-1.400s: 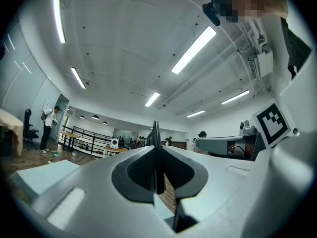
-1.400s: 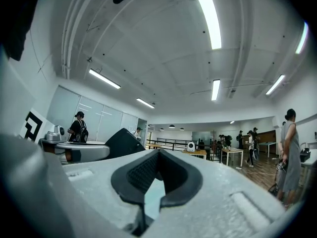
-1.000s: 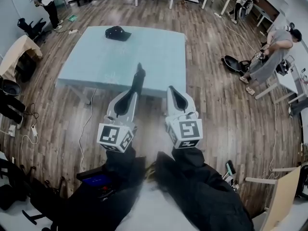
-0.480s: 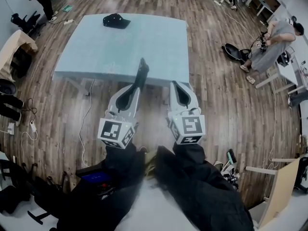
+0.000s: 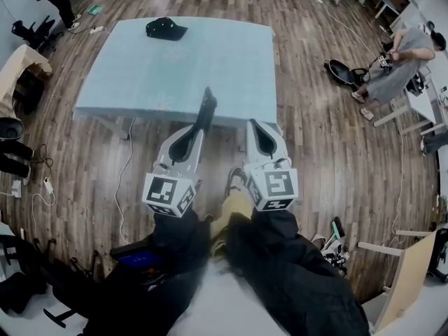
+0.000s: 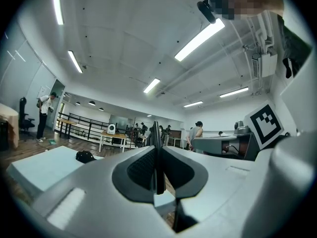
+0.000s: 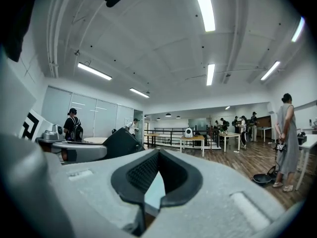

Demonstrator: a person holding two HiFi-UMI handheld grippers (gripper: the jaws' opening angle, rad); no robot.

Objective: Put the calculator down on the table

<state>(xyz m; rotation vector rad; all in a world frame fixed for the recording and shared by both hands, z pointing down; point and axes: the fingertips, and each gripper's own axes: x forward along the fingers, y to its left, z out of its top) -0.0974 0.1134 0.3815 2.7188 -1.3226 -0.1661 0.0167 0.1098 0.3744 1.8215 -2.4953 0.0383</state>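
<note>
Fingers (image 6: 141, 168) on your left gripper (image 5: 198, 133) pinch the calculator (image 5: 205, 109) edge-on, upright, in the air at the surface's (image 5: 175, 75) near edge. Your right gripper (image 5: 260, 126) has its fingers pressed together, empty. Looks like the carry: reach forward, lower, lay it flat, then release.

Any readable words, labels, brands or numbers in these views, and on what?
None can be read.
Marker cubes on left gripper and right gripper: square black-and-white patterns only, no letters.
Thin dark calculator in the left gripper: edge-on, keys and display hidden.
Black cap: no readable logo.
</note>
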